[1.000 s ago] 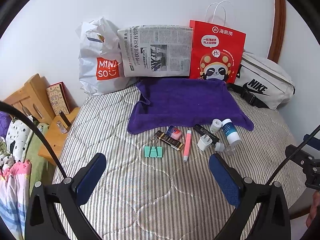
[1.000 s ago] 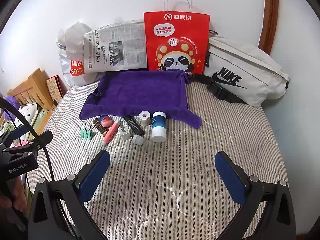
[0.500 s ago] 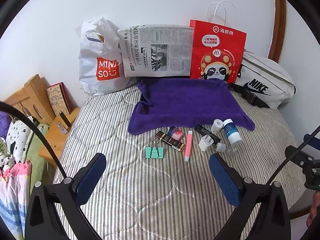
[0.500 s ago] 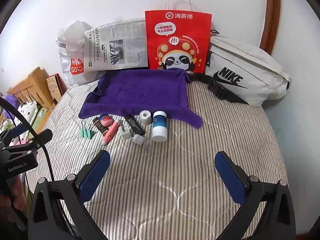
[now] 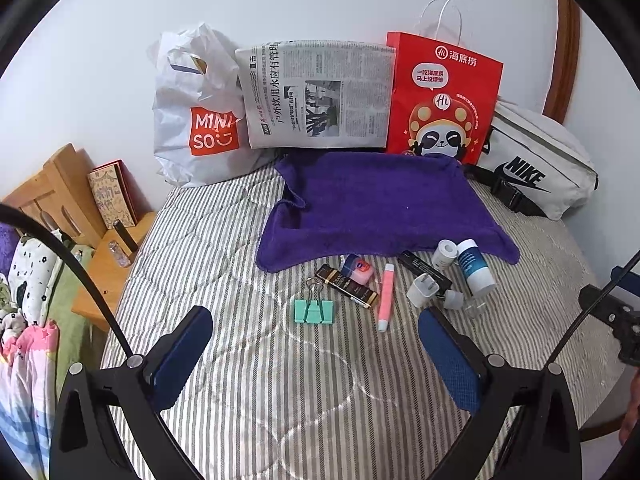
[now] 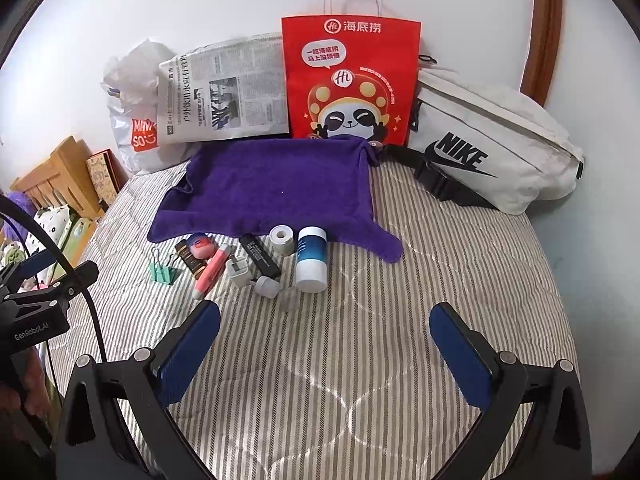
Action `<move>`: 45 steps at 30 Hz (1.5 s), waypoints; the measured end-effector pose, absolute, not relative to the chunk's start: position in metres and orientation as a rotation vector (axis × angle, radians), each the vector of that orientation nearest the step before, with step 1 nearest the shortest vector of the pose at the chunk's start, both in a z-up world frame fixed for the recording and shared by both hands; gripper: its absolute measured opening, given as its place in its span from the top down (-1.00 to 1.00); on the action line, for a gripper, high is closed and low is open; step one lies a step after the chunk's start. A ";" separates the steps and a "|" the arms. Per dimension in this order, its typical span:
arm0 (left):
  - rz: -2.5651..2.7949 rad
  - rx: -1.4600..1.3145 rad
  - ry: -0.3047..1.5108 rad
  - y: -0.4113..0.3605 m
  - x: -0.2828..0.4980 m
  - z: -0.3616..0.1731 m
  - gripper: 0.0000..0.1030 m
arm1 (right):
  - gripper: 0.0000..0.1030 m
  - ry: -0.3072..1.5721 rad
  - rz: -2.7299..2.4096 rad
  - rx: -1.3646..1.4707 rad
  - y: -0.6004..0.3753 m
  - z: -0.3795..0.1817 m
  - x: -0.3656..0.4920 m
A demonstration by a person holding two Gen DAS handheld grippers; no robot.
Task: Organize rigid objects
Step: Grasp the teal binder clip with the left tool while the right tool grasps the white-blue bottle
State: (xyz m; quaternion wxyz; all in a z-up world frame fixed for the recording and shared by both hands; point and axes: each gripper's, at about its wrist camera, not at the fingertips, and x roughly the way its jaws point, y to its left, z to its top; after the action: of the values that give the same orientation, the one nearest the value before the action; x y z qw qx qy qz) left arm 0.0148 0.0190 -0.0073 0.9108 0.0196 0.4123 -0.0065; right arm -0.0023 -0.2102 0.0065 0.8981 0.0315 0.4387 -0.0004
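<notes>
A row of small items lies on the striped bed in front of a purple towel [image 5: 380, 204] [image 6: 276, 188]: a mint binder clip [image 5: 314, 310] [image 6: 162, 271], a dark gold-lettered tube [image 5: 347, 284], a pink round tin [image 5: 358, 270] [image 6: 200, 246], a pink stick [image 5: 386, 296] [image 6: 211, 269], a black bar [image 6: 260, 256], a white plug [image 5: 422, 290] [image 6: 239, 272], a tape roll [image 6: 282, 237] and a blue-white bottle [image 5: 474, 266] [image 6: 311, 258]. My left gripper [image 5: 316, 344] hangs open just short of the clip. My right gripper [image 6: 324, 340] is open short of the bottle.
Against the wall stand a white Miniso bag [image 5: 196, 108], a newspaper [image 5: 316, 94], a red paper bag [image 5: 440, 96] and a white Nike pouch [image 6: 488, 144]. A wooden headboard and shelf [image 5: 60, 196] flank the bed's left edge. Striped quilt [image 6: 460, 264] stretches right of the bottle.
Both grippers have crept slightly forward toward the row of items; the objects themselves lie where they were.
</notes>
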 end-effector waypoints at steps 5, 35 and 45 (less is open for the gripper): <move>-0.022 0.049 0.881 0.024 0.030 -0.031 -1.00 | -1.00 0.916 0.015 0.077 -0.216 -0.006 0.010; -0.041 0.027 1.000 0.041 0.095 -0.144 -0.72 | -0.63 1.102 0.062 0.024 -0.210 -0.118 0.111; -0.075 0.032 0.988 0.038 0.094 -0.140 -0.28 | -0.43 1.143 0.077 0.021 -0.208 -0.135 0.127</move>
State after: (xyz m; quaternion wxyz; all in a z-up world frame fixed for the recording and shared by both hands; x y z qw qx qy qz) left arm 0.0944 0.0385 -0.1405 0.8796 0.0155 0.4741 -0.0362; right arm 0.1272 -0.2077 -0.1350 0.8404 0.0102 0.5407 0.0366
